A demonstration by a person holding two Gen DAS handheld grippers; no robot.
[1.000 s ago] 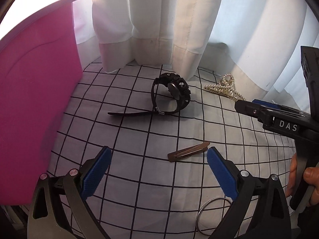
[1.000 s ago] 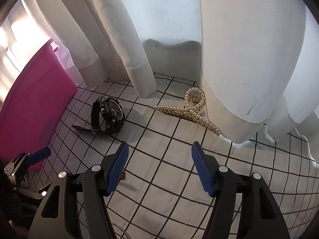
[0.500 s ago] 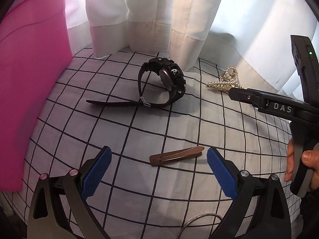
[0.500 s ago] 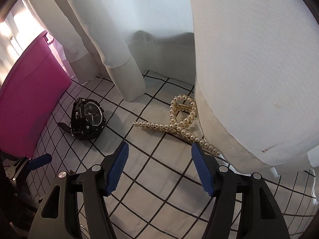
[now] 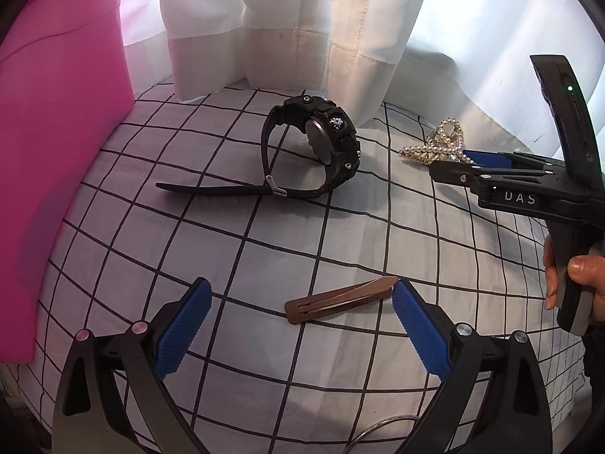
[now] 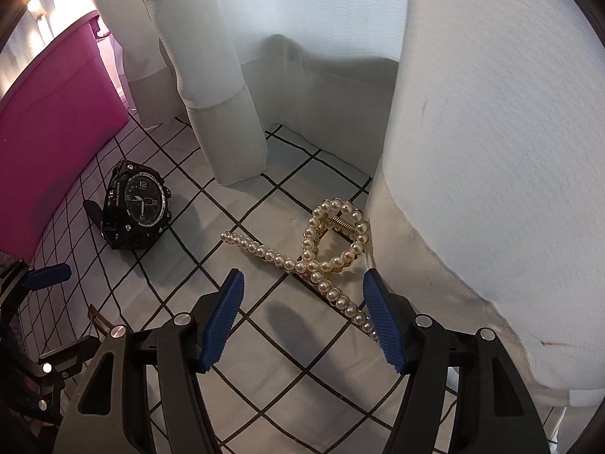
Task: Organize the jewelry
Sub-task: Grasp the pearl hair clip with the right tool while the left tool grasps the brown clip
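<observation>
Right wrist — pearl clip between pads

The right gripper has closed in on the pearl clip: a second ago the clip lay well up the frame beyond the blue pads, now its straight tail runs down between them. In the left wrist view the watch and brown clip have grown larger and the pink bin fills more of the left.
</observation>
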